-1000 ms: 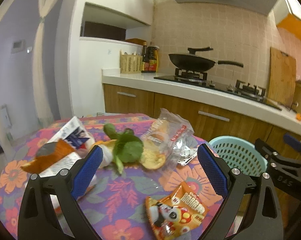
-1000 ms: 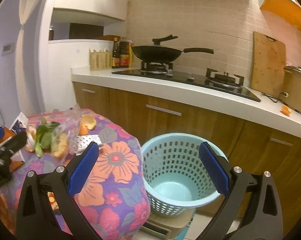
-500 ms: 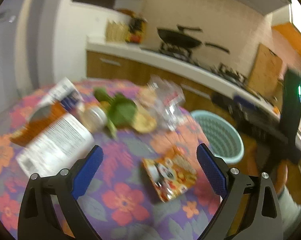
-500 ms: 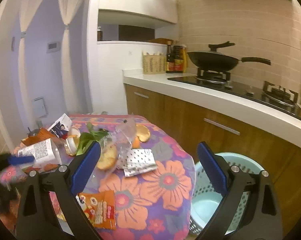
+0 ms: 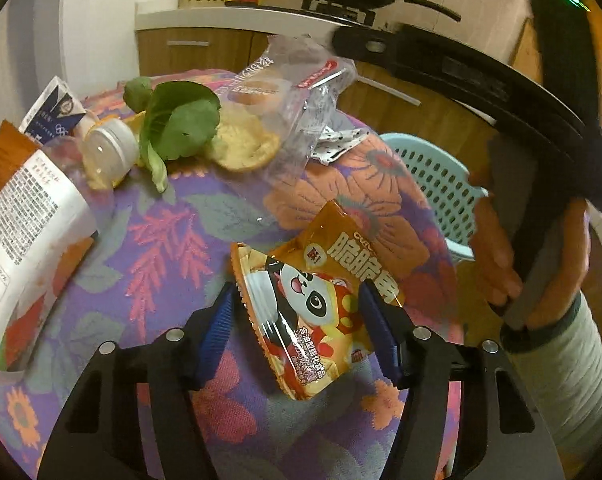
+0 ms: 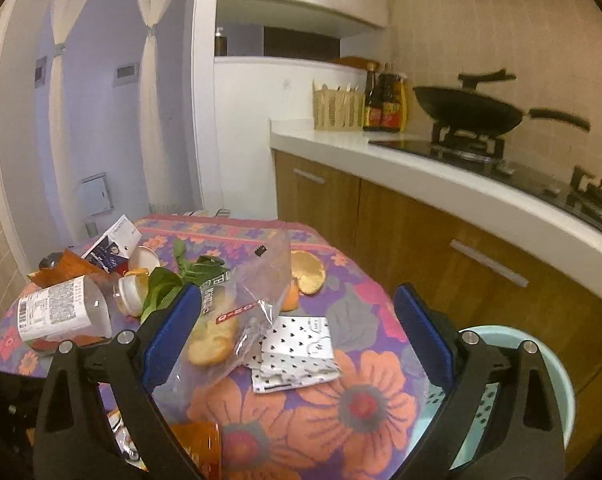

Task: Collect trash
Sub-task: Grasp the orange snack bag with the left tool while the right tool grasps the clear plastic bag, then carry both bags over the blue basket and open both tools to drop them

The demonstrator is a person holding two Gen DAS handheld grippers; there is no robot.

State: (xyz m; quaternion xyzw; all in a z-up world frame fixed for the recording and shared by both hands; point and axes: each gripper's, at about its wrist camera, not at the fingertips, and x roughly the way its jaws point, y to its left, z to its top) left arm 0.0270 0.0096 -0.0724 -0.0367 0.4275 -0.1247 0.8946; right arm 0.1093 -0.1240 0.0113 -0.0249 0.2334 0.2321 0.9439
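Here, left hand-held gripper [image 5: 301,320] straddling snack packet [image 5: 321,304]

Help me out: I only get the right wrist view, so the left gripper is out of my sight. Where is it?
Observer: The left gripper is low over the table, jaws open around an orange snack packet.
Operator: Is the packet pinched yet?
Observer: It lies uncrumpled between the fingers; I cannot tell whether they touch it.
Operator: Anything close by on that side?
Observer: The left wrist view shows the hand on the handle of the right gripper, past the table's edge, by the pale blue basket.
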